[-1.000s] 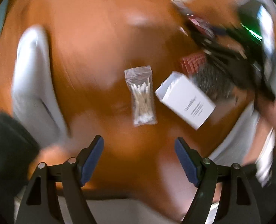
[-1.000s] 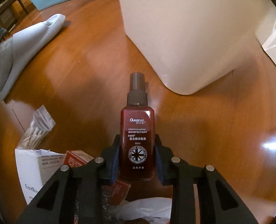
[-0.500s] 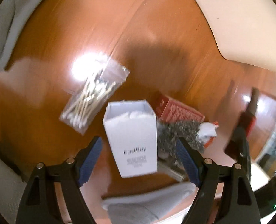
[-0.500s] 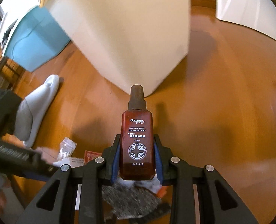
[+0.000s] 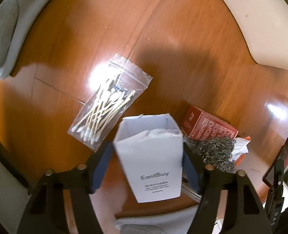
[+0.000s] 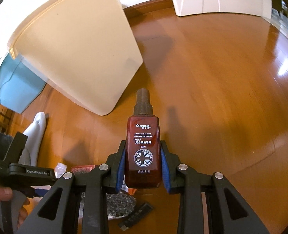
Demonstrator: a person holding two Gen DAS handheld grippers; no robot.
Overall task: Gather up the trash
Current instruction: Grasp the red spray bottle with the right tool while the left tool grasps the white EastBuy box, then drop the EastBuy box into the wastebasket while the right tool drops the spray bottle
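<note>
Left wrist view, left to right. Grey slipper (image 5: 1,29) at the far edge. Bag of swabs (image 5: 109,105) lies flat on the wood floor (image 5: 105,29), just beside the white box (image 5: 151,159). Left gripper (image 5: 147,167) has its blue pads (image 5: 100,167) against both sides of the box, jaws wide, box open-topped with plastic film inside (contact looks made, but how firm the squeeze is cannot be told). Right of the box: red carton (image 5: 208,126), steel wool (image 5: 214,152) touching it, crumpled wrapper (image 5: 241,146) beyond. Cream bin (image 5: 261,19) at upper right.

Right wrist view. Right gripper (image 6: 143,165) is closed narrow on the brown bottle (image 6: 143,148), held upright by its lower body, above the floor. Bin (image 6: 75,54) stands ahead and to the left, rim toward the top of the view, opening not visible.

Risks, as judged:
- Box is thin card and open at the top; a hard squeeze may crush it, a light one may let it slip.
- Film could spill if the box tips.
- Bottle is smooth and gripped low; a fast swing to the bin may pivot it out.
- Both grippers work close together; they may collide.
</note>
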